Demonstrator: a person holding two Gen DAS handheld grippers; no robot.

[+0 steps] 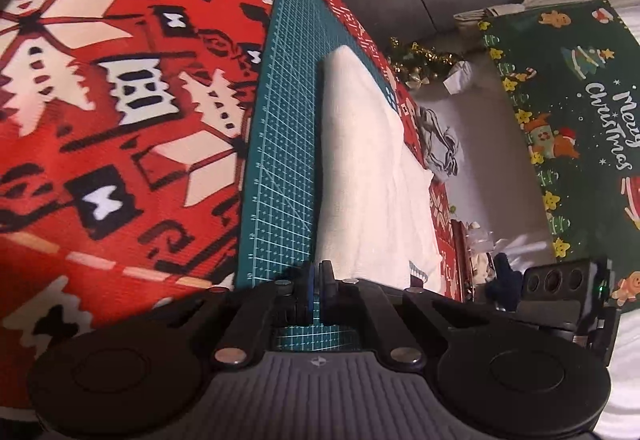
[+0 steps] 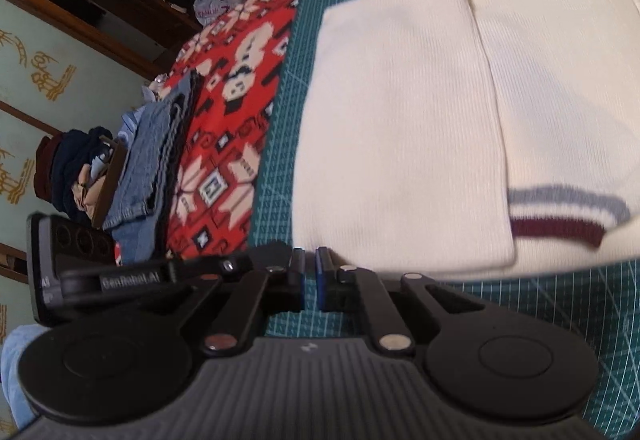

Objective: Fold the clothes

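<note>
A cream ribbed sweater (image 2: 400,120) lies folded flat on the green cutting mat (image 2: 276,168), one panel laid over the body. Grey-blue and maroon stripes (image 2: 560,216) show at its near right edge. My right gripper (image 2: 311,272) hovers at the sweater's near edge, its fingers drawn together with only mat showing in the narrow slit. In the left wrist view the same sweater (image 1: 360,168) runs away from me as a long white strip on the mat (image 1: 280,168). My left gripper (image 1: 319,280) sits at its near left corner, shut, with no cloth between the pads.
A red patterned tablecloth (image 1: 120,100) covers the table under the mat. Folded jeans (image 2: 152,160) are stacked at the table's left end, with dark clothes behind them. Beyond the table's right edge lie a green Christmas rug (image 1: 580,120) and a grey garment (image 1: 440,144) on the floor.
</note>
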